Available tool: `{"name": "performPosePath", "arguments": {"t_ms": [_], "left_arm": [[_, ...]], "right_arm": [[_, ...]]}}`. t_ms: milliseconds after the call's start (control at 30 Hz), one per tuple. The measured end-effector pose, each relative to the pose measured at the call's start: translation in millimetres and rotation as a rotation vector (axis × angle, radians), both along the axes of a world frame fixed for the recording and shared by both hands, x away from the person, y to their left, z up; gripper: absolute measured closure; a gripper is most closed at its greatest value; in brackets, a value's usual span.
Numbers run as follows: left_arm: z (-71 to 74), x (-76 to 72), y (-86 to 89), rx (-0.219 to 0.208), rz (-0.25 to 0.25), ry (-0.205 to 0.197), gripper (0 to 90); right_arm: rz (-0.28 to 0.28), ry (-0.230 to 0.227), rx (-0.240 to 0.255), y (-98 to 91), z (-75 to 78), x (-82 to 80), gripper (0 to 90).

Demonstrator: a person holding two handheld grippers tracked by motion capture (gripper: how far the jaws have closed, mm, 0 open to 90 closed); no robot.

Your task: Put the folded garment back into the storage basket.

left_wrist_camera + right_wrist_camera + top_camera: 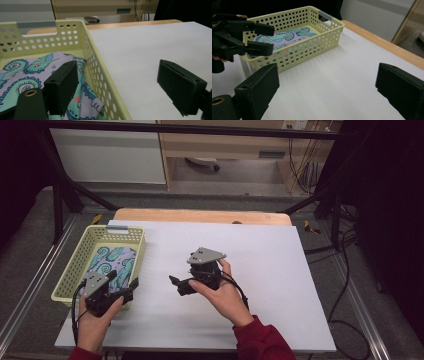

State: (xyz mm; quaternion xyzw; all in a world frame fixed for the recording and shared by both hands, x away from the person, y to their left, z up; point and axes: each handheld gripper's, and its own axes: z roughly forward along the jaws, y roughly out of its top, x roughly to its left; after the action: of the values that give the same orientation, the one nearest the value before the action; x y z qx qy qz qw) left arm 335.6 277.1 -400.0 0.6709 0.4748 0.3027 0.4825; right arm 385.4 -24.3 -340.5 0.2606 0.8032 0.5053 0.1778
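A pale yellow perforated basket (76, 261) sits at the left of the white table cover, with a folded lilac cloth printed with teal seahorses (114, 261) lying flat inside. My left gripper (124, 283) is open at the basket's near right corner. In the left gripper view the jaws straddle the basket wall (98, 75), one over the cloth (22, 75), the other over the table, nothing gripped. My right gripper (176, 286) is open mid-table, pointing left at the basket (329, 32), with nothing between its jaws. The right gripper view also shows the cloth (284, 37) and the left gripper (265, 38).
The white cover (260, 270) spreads over a wooden table whose far edge (200, 215) shows. Black frame bars and cables stand around the table. A wooden cabinet (225, 145) is behind. A person's red sleeve (260, 340) comes in at the bottom.
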Motion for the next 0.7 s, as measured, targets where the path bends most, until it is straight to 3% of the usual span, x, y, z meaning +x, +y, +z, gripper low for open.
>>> {"name": "performPosePath", "arguments": {"t_ms": [333, 700], "left_arm": [[-3.5, 1.9, -2.2, -0.003, -0.022, 0.022, 16.0], [-3.2, 2.5, -4.1, 0.002, -0.026, 0.02, 16.1]], "right_arm": [[-0.096, -0.016, 0.022, -39.7, 5.0, 6.4, 3.3], [-0.189, -0.055, 0.064, -71.2, 16.0, 8.6, 3.3]]}}
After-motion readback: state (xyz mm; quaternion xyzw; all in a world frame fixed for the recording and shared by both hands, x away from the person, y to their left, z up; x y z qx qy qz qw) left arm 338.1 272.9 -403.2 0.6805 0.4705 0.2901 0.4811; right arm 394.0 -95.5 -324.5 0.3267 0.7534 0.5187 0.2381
